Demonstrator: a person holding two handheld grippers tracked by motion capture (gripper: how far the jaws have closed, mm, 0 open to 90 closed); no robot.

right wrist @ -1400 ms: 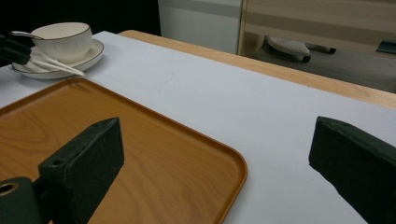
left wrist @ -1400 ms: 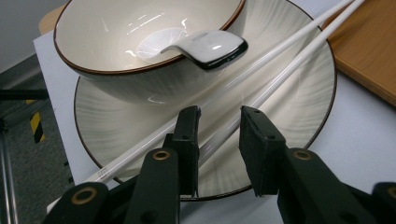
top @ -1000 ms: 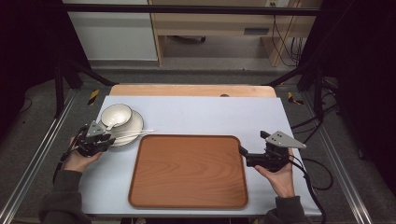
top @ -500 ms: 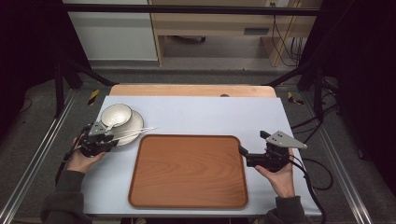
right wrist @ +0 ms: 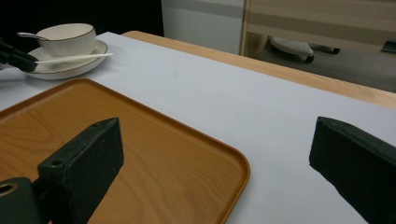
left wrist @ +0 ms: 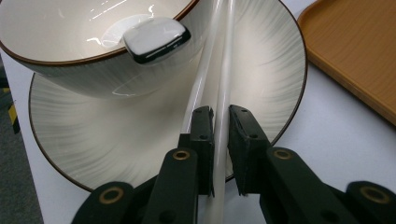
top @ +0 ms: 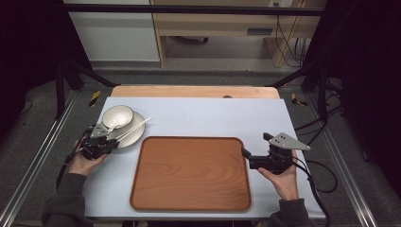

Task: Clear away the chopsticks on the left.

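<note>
**Layout relative to the tray**

I note the tray (top: 190,172) centred on the table (top: 213,113). Left and behind it: plate (top: 131,135), bearing the bowl (top: 117,117) with spoon (top: 109,127) inside; chopsticks (top: 134,129) lie across the plate, pointing toward the tray.

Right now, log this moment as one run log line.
left claw: just closing, shut on chopsticks | chopsticks: on plate beside bowl | right claw: open beside tray

In the left gripper view the bowl (left wrist: 93,51) hides the far part of the plate (left wrist: 261,70), and the picture's top edge cuts both. The 2 chopsticks (left wrist: 219,88) vanish behind the bowl's rim. The spoon (left wrist: 156,39) shows just its handle end.
</note>
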